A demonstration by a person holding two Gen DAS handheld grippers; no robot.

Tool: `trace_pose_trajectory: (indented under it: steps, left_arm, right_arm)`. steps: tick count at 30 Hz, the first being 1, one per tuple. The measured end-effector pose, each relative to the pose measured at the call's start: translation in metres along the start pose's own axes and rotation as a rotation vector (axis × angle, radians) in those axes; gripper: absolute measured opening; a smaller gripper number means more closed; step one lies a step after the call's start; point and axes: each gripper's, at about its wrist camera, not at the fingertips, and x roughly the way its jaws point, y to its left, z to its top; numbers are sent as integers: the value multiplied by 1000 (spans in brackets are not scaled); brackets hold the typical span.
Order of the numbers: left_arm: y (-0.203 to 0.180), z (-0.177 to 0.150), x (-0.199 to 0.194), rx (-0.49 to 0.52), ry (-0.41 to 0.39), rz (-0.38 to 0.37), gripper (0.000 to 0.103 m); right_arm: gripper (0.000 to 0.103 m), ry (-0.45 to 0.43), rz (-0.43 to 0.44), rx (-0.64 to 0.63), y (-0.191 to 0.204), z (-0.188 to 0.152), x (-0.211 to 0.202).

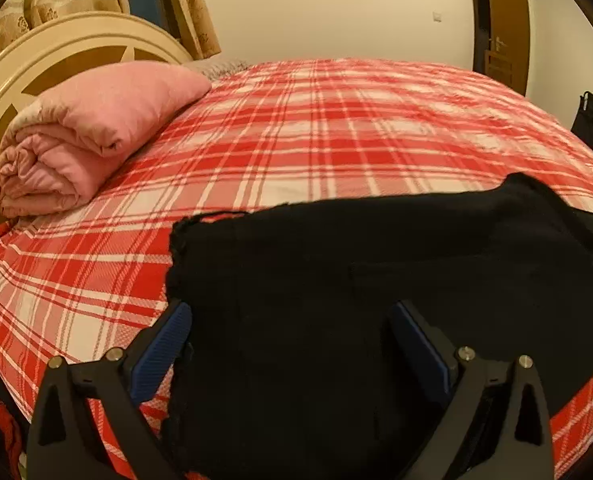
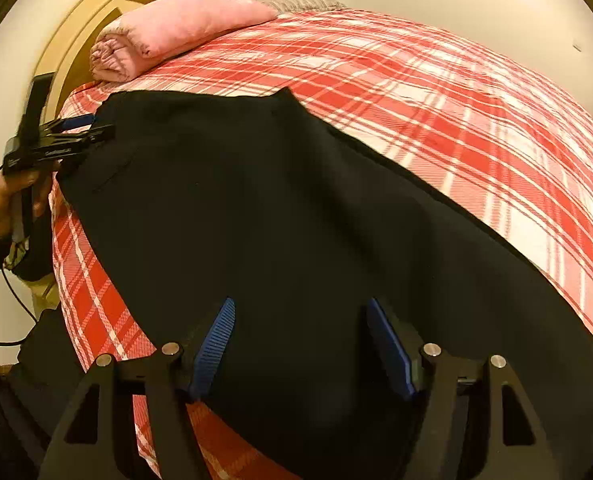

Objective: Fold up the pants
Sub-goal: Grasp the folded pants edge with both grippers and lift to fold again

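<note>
I see the black pants [image 2: 296, 208] lying flat on the plaid bed sheet [image 1: 296, 128]; folding looks barely begun. My left gripper [image 1: 292, 344] and right gripper [image 2: 300, 340] both stand released, grasping nothing.

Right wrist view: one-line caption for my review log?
Open right hand-held gripper over black pants spread on a plaid bed; left hand-held gripper at their far edge.

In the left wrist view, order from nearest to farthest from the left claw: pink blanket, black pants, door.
1. Black pants, directly under the open left claw.
2. Pink blanket, far left by the headboard.
3. Door, far right, beyond the bed.
</note>
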Motion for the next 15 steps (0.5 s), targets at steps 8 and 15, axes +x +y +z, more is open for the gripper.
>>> trace_pose_trajectory:
  steps: [8, 15]
  left_arm:
    - [-25, 13, -34, 28, -78, -58, 102]
    - [-82, 29, -45, 66, -100, -217, 102]
  right_arm:
    - [70, -21, -28, 85, -29, -21, -17]
    - [75, -61, -54, 70, -23, -31, -15]
